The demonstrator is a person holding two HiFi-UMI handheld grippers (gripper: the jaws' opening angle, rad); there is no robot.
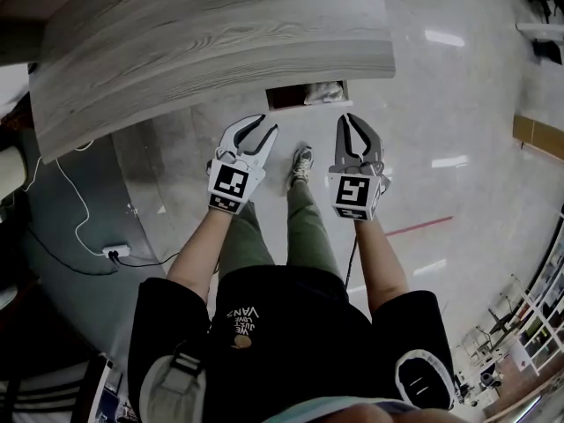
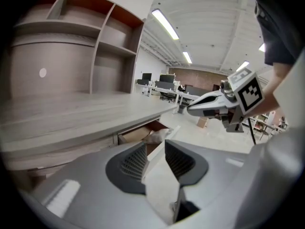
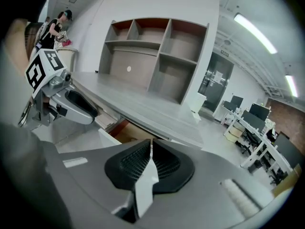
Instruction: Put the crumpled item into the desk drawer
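The desk drawer (image 1: 300, 95) stands open under the wooden desk top (image 1: 203, 33). A pale crumpled item (image 1: 324, 92) lies inside it, also visible in the left gripper view as the crumpled item (image 2: 155, 136) in the drawer (image 2: 136, 133). My left gripper (image 1: 263, 123) hangs just in front of the drawer, open, with nothing between its pads (image 2: 136, 160). My right gripper (image 1: 345, 118) is beside it to the right, shut and empty, its pads (image 3: 164, 162) meeting at the tips. From the right gripper view the drawer (image 3: 125, 131) is visible but not the item.
A shelf unit (image 3: 152, 51) stands on the desk's far side. A power strip with white cable (image 1: 113, 254) lies on the floor at left. The person's leg and shoe (image 1: 301, 161) are below the drawer. Another person (image 3: 53, 28) stands far off; office desks (image 2: 167, 90) fill the background.
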